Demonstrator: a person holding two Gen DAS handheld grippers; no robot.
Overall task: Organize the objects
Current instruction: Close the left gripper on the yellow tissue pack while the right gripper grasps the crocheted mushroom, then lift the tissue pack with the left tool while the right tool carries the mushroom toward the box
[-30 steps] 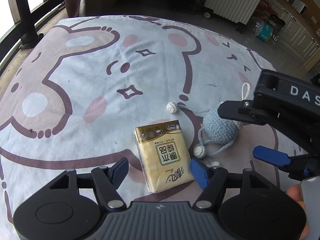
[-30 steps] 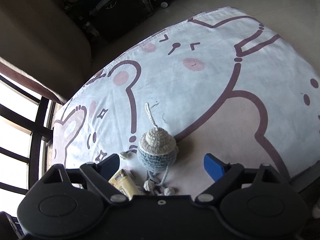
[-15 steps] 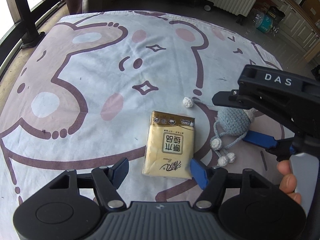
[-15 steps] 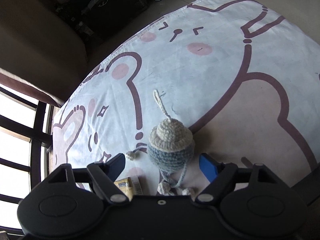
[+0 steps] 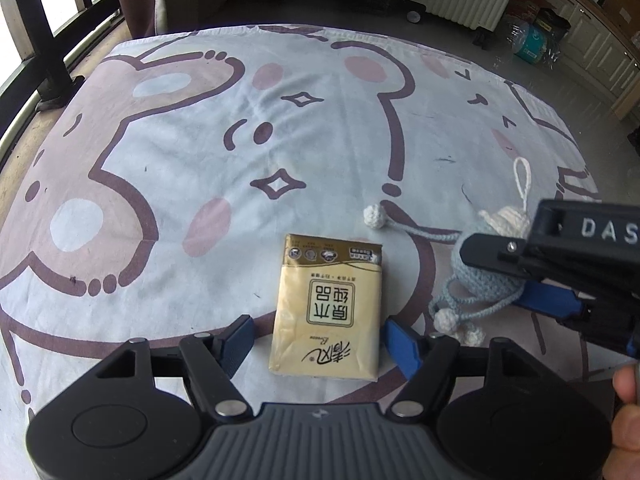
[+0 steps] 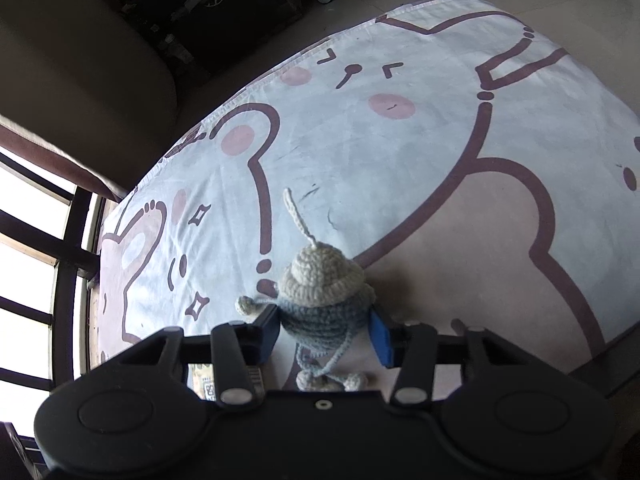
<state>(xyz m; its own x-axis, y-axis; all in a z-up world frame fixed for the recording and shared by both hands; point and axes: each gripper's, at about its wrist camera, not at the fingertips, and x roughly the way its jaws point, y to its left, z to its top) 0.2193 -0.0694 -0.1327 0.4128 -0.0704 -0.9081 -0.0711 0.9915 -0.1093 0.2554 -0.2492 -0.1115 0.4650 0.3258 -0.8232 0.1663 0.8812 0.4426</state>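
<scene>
Crocheted blue-grey toy [image 6: 326,312], one, sits clamped between the right gripper [image 6: 325,334] pads on the bear-print sheet [image 5: 168,152]. One tissue pack [image 5: 330,304] lies at nine o'clock, between the spread-apart left gripper [image 5: 320,344] fingers, untouched; the right gripper hides part of the toy.

Left gripper [image 5: 318,336] fingers spread; right gripper [image 6: 326,330] fingers narrowed.

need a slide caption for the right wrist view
Right claw closed around a blue-and-cream crochet toy on the bear-print sheet.
</scene>
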